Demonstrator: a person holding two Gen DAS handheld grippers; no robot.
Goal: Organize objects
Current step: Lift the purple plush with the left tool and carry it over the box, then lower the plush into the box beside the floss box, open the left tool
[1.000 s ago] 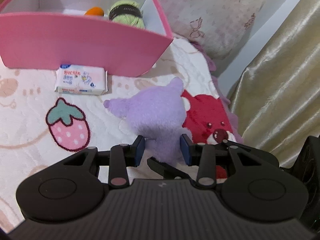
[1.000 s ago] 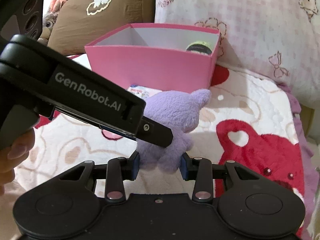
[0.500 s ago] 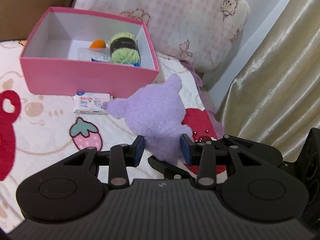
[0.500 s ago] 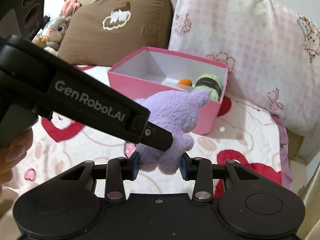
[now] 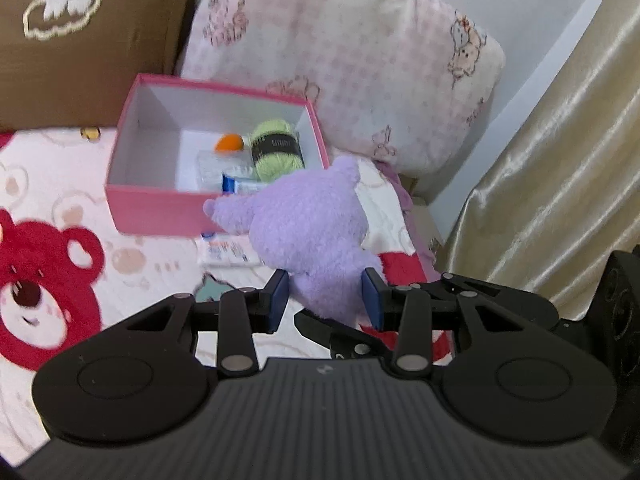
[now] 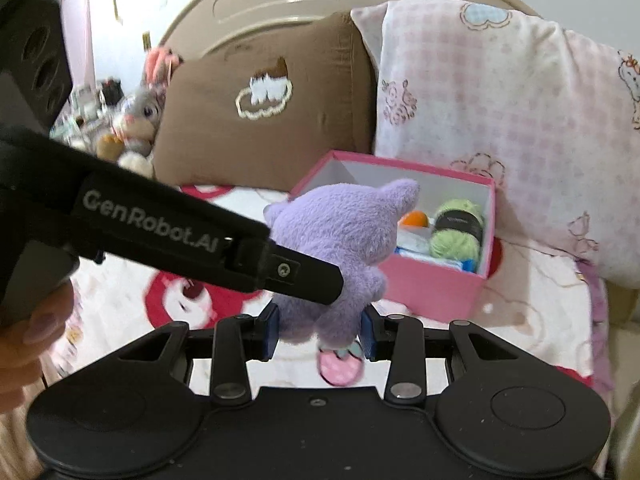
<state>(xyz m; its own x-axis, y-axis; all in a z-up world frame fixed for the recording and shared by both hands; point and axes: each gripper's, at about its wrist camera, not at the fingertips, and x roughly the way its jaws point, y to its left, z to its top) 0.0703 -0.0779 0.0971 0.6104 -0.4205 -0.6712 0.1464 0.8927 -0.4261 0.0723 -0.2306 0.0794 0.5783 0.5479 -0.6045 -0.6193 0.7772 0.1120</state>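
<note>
Fuzzy purple plush toy (image 5: pixel 308 232) – matt pink cardboard box (image 5: pixel 160 208), glossy satin curtain (image 5: pixel 560 184), fleecy printed blanket (image 5: pixel 52 280).

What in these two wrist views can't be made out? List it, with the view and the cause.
- Purple plush toy: its face, in both views; only its back shows.
- Tissue pack on the bedspread: print unreadable, left view; blurred and partly behind the toy.
- Flat packets in the pink box: kind unclear, right view; toy and box wall cover them.
- Yarn label: too small.
</note>
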